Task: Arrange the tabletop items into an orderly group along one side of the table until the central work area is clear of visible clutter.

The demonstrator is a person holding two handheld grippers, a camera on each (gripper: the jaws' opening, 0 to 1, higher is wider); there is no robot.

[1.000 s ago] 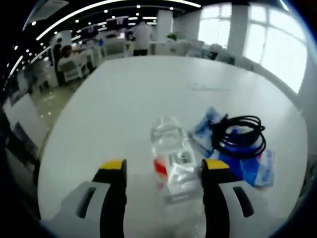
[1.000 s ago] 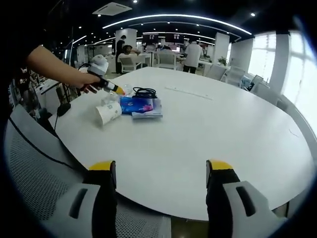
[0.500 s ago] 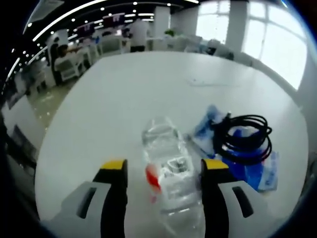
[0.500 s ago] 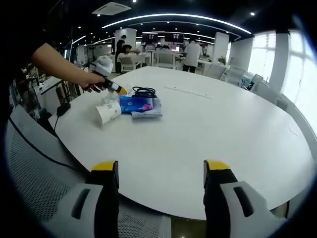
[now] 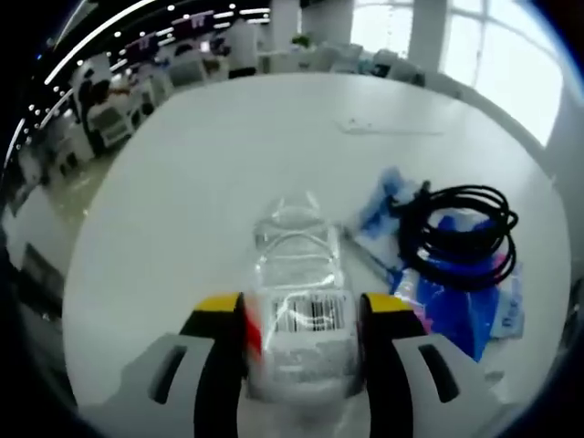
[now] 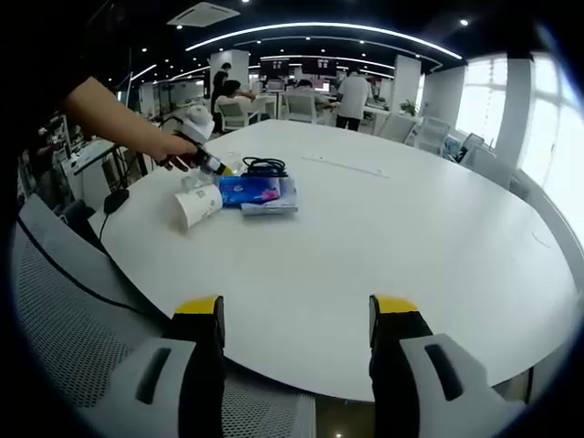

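Mesh chair (image 6: pixel 64 301), distant office desks (image 6: pixel 301 102)

The bottle (image 5: pixel 299 274) is clear with a white and red label. The cable (image 5: pixel 459 237) is black. The packets (image 5: pixel 456 301) are blue. The table (image 5: pixel 210 155) is white.

In the left gripper view the bottle (image 5: pixel 299 310) lies between the jaws, its near end blurred and lost behind them, so whether the pads touch it cannot be told. The cable (image 5: pixel 456 239) covers part of the blue packet (image 5: pixel 453 306), whose print is unreadable. In the right gripper view the left gripper (image 6: pixel 203 162) hides most of the bottle; the cup (image 6: pixel 197 206) and packet are too small for detail
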